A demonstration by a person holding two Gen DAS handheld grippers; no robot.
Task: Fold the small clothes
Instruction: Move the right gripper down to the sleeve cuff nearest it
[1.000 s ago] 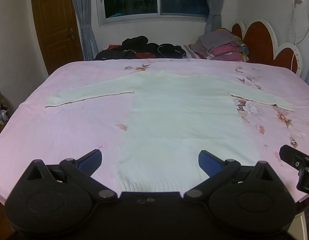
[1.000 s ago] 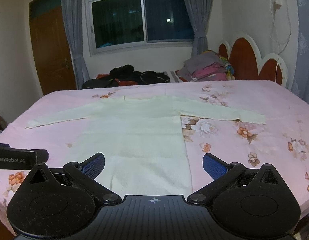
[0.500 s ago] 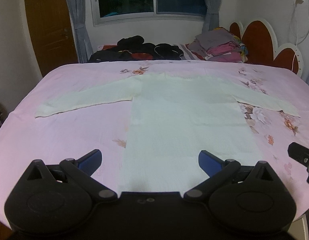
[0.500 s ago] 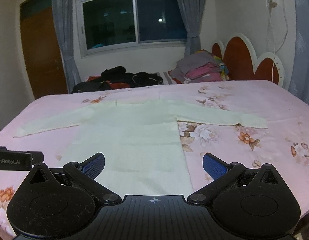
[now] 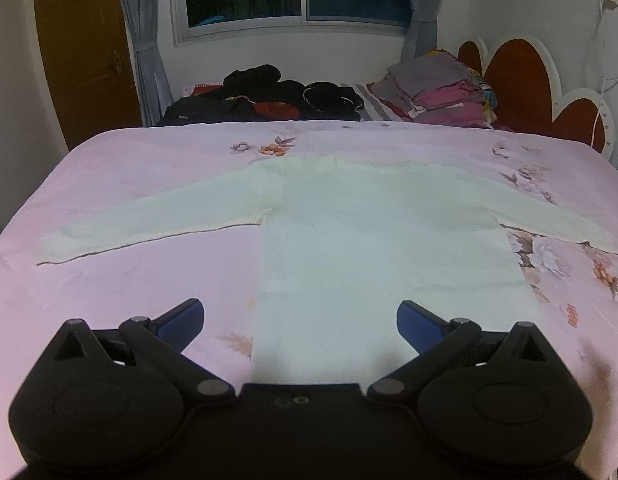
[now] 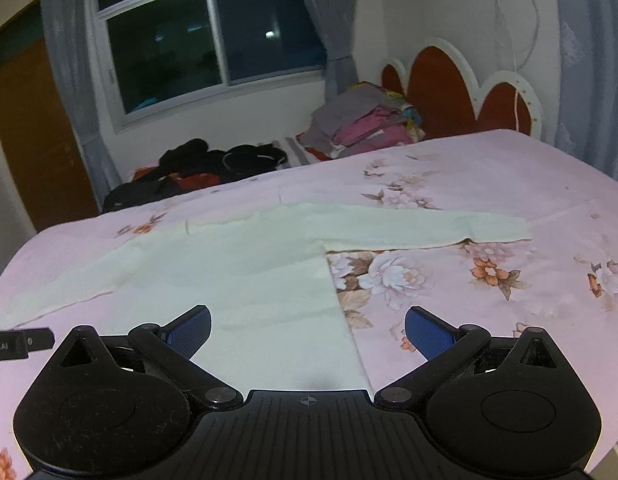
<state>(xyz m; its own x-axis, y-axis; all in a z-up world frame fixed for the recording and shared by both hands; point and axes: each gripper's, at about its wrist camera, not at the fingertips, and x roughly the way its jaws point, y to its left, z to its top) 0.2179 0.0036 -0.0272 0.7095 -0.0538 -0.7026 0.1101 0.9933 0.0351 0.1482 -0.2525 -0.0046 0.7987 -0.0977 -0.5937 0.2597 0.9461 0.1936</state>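
You've swung your right gripper (image 6: 307, 330) rightward and advanced both; your left gripper (image 5: 300, 320) and it hang with fingers spread, empty, above the hem of the cream sweater (image 5: 373, 236), spread flat on the pink bed (image 5: 149, 280), sleeves out, ready for folding.

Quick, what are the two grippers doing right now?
Left gripper: open, holding nothing, above the pale cream knitted sweater.
Right gripper: open, holding nothing.
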